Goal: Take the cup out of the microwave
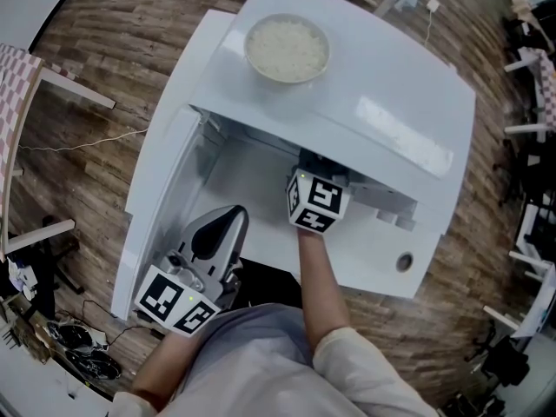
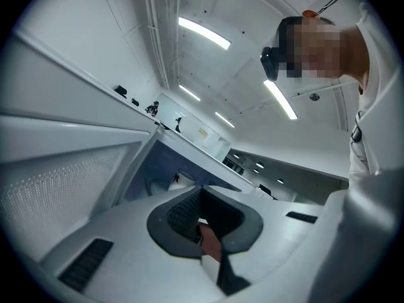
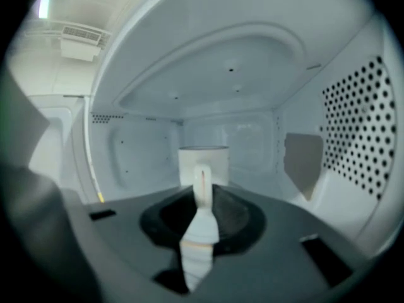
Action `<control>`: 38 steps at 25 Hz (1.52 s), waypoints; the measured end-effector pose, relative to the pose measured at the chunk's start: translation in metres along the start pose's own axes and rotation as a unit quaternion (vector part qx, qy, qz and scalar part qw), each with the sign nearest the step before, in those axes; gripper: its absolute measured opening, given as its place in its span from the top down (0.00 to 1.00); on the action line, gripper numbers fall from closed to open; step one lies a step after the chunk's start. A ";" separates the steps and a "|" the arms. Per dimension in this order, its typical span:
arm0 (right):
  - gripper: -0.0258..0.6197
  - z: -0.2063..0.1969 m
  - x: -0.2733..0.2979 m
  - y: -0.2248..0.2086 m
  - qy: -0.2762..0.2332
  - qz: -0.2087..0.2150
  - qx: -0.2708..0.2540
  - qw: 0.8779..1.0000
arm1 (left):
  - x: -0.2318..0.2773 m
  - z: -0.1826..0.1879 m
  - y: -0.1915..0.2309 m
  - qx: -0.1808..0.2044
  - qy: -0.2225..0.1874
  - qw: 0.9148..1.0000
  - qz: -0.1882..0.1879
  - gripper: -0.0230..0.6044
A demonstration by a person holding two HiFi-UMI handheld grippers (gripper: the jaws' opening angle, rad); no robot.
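Note:
A white cup [image 3: 218,163] stands upright in the middle of the microwave's cavity, its handle turned toward me. My right gripper [image 3: 202,185] reaches inside, and its white fingers are pinched together on that handle. In the head view only its marker cube [image 1: 314,202] shows at the cavity mouth. My left gripper [image 1: 228,217] stays outside, low in front of the open door [image 1: 161,200], with its dark jaws together and nothing seen between them. From the left gripper view [image 2: 205,232] the cup [image 2: 178,180] shows small in the cavity behind.
The white microwave [image 1: 391,120] carries a bowl of rice [image 1: 287,49] on its top. Its door swings out to the left. The cavity's perforated right wall [image 3: 363,131] and its rear wall are close around the cup. Wooden floor surrounds the unit.

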State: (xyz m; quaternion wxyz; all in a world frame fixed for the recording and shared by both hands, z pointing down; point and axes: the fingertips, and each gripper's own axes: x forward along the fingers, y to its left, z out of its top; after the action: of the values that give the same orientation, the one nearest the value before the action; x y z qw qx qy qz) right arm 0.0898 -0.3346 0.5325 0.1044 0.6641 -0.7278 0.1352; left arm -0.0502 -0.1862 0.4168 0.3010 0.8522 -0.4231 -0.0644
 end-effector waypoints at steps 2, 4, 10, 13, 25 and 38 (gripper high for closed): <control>0.83 0.002 -0.006 0.001 -0.008 0.000 0.002 1.000 | -0.004 0.000 -0.002 0.000 -0.001 1.000 -0.002 0.94; 0.84 0.005 -0.012 0.001 -0.016 0.001 0.004 1.000 | -0.007 0.000 -0.005 0.000 -0.001 1.000 -0.003 0.94; 0.84 0.008 -0.028 0.004 -0.029 0.008 0.004 1.000 | -0.016 -0.001 -0.012 0.003 -0.001 1.000 -0.009 0.94; 0.84 0.011 -0.035 0.005 -0.035 0.008 0.003 0.999 | -0.020 -0.001 -0.014 0.004 -0.002 1.000 -0.011 0.94; 0.84 0.015 -0.053 0.003 -0.047 0.011 0.004 0.999 | -0.028 -0.004 -0.022 0.005 -0.002 1.000 -0.016 0.94; 0.84 0.023 -0.061 0.003 -0.060 0.013 0.000 0.998 | -0.033 -0.003 -0.021 0.004 -0.005 1.000 -0.012 0.94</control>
State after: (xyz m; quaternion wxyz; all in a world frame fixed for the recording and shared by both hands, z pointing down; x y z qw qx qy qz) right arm 0.0931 -0.2845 0.4899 0.0585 0.6613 -0.7416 0.0963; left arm -0.0557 -0.1497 0.4020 0.2945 0.8583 -0.4144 -0.0703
